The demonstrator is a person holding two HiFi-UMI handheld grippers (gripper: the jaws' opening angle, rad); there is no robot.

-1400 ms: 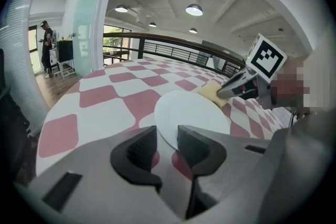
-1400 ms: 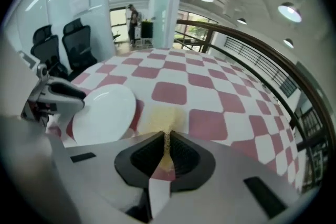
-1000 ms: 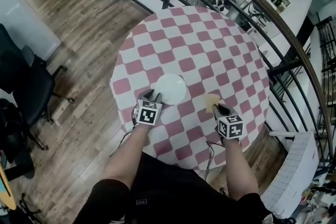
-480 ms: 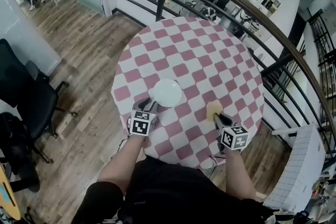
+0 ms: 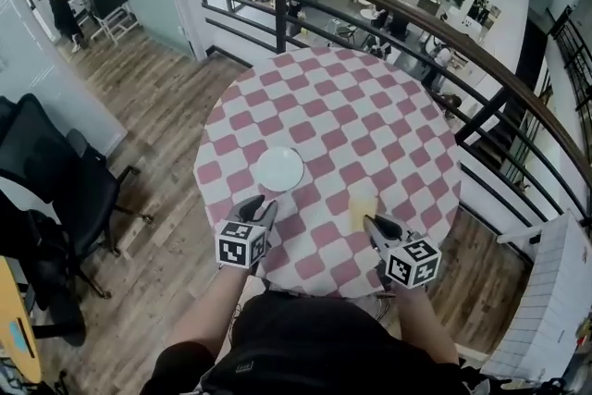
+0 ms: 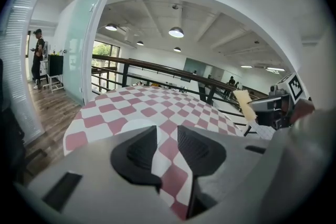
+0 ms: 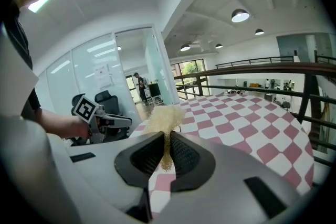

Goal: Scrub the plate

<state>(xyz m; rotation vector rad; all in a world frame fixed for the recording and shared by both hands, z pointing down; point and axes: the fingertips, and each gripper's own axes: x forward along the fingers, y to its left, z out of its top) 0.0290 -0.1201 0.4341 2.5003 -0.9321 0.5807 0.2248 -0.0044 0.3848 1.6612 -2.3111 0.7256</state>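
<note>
Right gripper view: jaws tight on a likely sponge (image 7: 165,115); left gripper (image 6: 167,139) jaws apart.

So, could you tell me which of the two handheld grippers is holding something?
The right gripper, whose jaws pinch a flat pale-yellow sponge; the left gripper has its black jaws standing apart with nothing between them.

White plate (image 5: 279,169), yellow sponge (image 5: 363,208), pink-checked tablecloth (image 5: 351,111)
</note>
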